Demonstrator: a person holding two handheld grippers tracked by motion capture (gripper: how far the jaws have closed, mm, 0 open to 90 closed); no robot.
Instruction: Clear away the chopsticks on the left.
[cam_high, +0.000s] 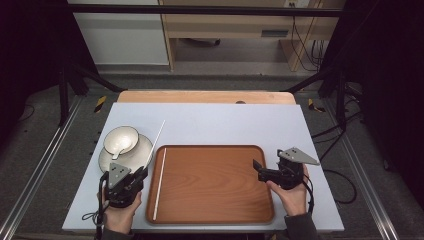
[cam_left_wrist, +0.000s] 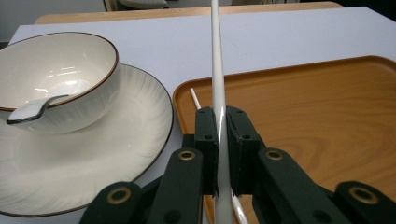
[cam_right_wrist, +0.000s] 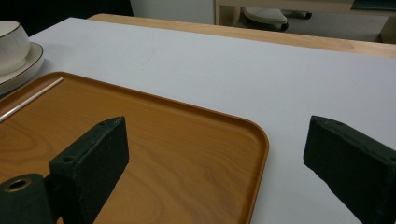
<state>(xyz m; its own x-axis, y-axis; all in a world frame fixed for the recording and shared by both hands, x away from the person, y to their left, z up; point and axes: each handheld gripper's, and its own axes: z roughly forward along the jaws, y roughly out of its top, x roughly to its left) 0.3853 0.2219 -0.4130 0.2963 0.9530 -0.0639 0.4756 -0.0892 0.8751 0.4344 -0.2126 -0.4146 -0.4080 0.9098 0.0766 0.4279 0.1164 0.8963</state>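
We see the left gripper (cam_high: 142, 174) pinching a white chopstick (cam_high: 156, 140) between its pads just off the near left corner of the wooden tray (cam_high: 215, 192), the stick slanting up and away over the tray's left rim. A second chopstick (cam_high: 159, 182) lies inside the tray along that left rim, and left of the tray a bowl (cam_high: 120, 139) with a spoon (cam_high: 119, 150) sits on a plate (cam_high: 141, 154). We find the right gripper (cam_high: 256, 170) with its jaws spread wide and nothing between them, over the tray's right edge.
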